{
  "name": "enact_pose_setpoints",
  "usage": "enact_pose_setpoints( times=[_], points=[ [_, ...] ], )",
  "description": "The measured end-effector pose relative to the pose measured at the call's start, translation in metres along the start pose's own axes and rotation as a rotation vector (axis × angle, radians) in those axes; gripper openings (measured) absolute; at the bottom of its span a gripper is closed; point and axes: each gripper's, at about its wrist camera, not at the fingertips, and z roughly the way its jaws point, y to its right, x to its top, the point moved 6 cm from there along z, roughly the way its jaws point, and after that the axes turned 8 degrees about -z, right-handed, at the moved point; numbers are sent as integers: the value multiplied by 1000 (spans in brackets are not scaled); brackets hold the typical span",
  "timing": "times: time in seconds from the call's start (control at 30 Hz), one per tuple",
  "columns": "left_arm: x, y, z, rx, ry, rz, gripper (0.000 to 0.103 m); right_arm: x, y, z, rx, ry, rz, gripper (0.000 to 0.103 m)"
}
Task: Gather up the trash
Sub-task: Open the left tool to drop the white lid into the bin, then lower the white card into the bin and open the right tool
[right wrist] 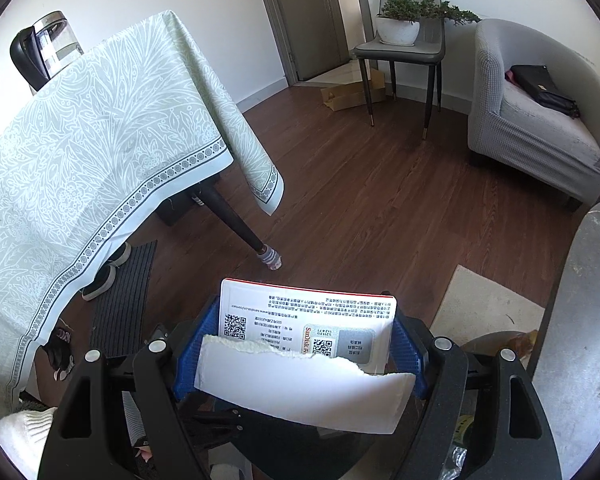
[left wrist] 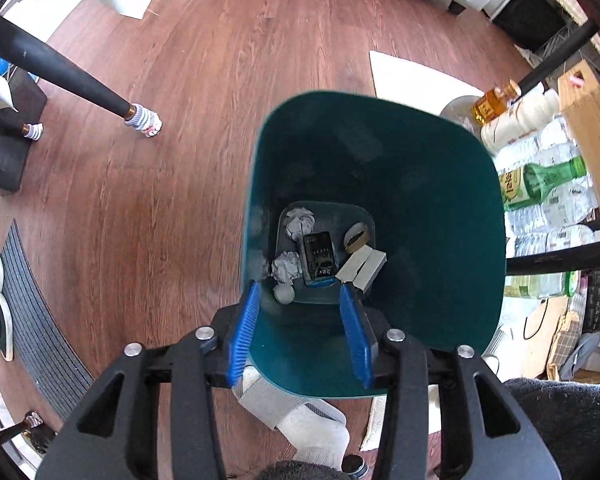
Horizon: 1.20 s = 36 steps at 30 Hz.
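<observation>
The left gripper points straight down into a dark green plastic trash bin. Its blue jaws stand apart and nothing is between them. No earlier picture is given, so only that is told.

At the bottom of the bin lie two crumpled white paper balls, a small dark flat packet, a round brown ring of tape, two pale flat blocks and a small grey lump. They lie close together, some touching.

The right gripper has its blue jaws clamped on a white card package with small print and square codes. A torn white piece of paper lies in front of the card, between the jaws too.

The bin stands on a brown wooden floor. Beside it on the right are a green glass bottle, a white plastic bottle and a small amber bottle. A bench with a pale green leafy cloth stands on the left in the right wrist view, and a grey armchair stands far off.
</observation>
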Motion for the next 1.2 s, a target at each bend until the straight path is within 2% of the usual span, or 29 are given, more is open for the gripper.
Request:
enact_pose_setpoints(
  times=[0.3, 0.43, 0.6, 0.9, 1.2],
  points=[
    [13, -13, -48, -41, 136, -43, 57, -22, -1, 25, -17, -83, -15, 78],
    [20, -14, -77, -72, 217, -51, 57, -34, -2, 35, -25, -123, -31, 78],
    [29, -12, -118, -104, 320, -67, 44, -50, -1, 46, -29, -171, -39, 78],
    [43, -6, -185, -171, 474, -62, 27, -81, -14, 71, -4, -282, -80, 78],
    [48, 21, -233, -234, 581, -21, 25, -123, -34, 102, 14, -426, -163, 78]
  ],
)
